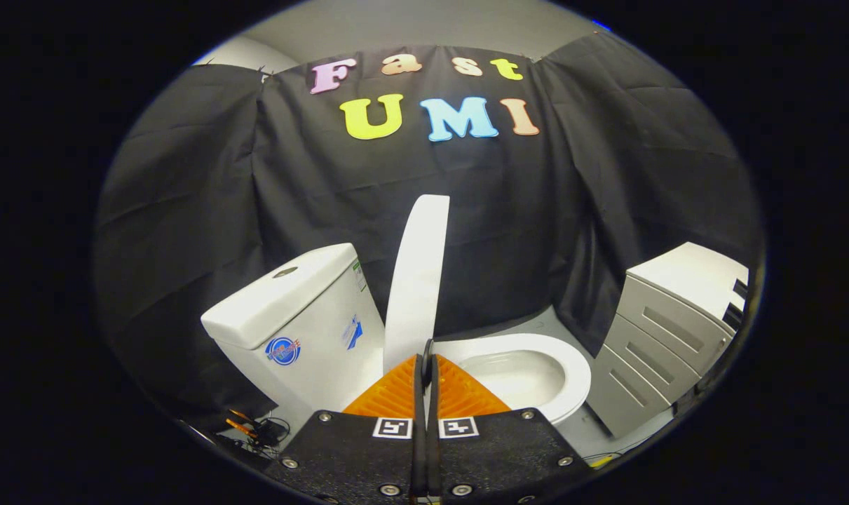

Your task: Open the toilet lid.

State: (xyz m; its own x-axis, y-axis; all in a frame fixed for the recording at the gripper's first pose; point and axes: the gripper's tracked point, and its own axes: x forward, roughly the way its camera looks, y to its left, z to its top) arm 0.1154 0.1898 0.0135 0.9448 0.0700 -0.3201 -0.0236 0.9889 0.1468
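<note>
Black cloth wall behind; lid (pixel 417 280) upright, cistern (pixel 291 315) and drawer cabinet (pixel 669 330) flanking, my gripper's (pixel 425 361) jaws pressed together, holding nothing.

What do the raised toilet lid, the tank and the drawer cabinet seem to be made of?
Lid: likely smooth white plastic, thin with a soft sheen. Tank: probably glazed ceramic, thick-walled and glossy. Cabinet: looks like painted metal or laminate, flat matt grey. The gripper is shut, just before the lid's edge.
</note>
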